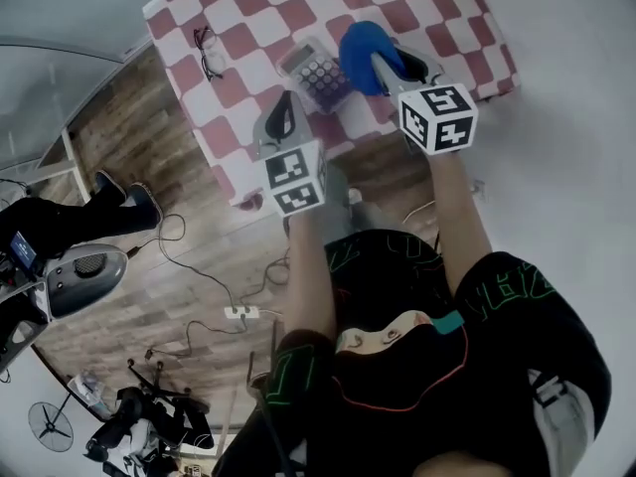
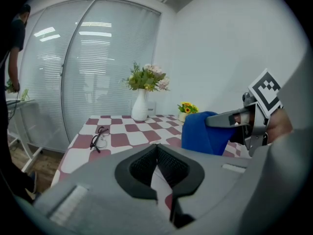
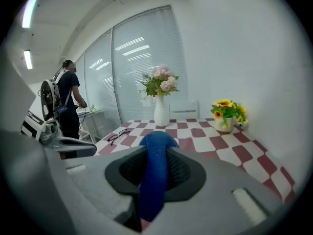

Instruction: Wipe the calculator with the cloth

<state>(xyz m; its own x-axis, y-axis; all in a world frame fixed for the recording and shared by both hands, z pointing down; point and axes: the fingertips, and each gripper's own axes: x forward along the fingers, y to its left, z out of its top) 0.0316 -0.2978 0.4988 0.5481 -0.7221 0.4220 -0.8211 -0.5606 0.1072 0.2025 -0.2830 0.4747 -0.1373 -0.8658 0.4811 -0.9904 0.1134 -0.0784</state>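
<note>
A red-and-white checked desk (image 1: 238,18) stood on a wood floor (image 1: 119,117) beside blind-covered windows (image 2: 98,72). Just beside the calculator (image 1: 316,71) on it, the right tongs (image 1: 390,68) were clamped on the blue cloth (image 3: 154,180); the left tongs (image 2: 157,153), jaws together and empty, hung near the calculator's front.

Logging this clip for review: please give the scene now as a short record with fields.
surface: table with red-and-white checked cover
target: grey calculator with dark keys, flat on the table
cloth: blue cloth, beside the calculator; contact unclear
right gripper: shut on the blue cloth
left gripper: shut, empty
other: black-framed eyeglasses; white vase of flowers
</note>
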